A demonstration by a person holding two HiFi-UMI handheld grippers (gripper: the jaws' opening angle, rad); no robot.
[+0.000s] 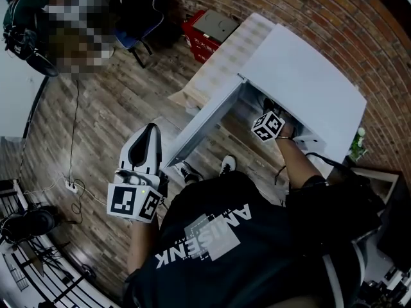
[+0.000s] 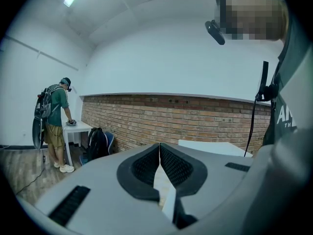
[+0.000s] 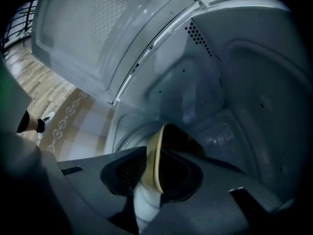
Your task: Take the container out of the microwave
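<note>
Right tongs (image 3: 152, 173) pinching the rim of a tan, dark-hollowed container (image 3: 160, 142), tilted on edge inside the open microwave (image 3: 244, 92); left tongs (image 2: 160, 155) pressed together, empty, well apart from it.

Black T-shirt (image 1: 247, 255) (white lettering (image 1: 202, 236)), black-and-white sneakers (image 1: 226, 165)

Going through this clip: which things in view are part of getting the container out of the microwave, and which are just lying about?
Part of the job: microwave, its open door, container inside it, right gripper shut on the container's rim.

Lying about: bag, red crate, cable on the floor, left gripper (shut, empty).
</note>
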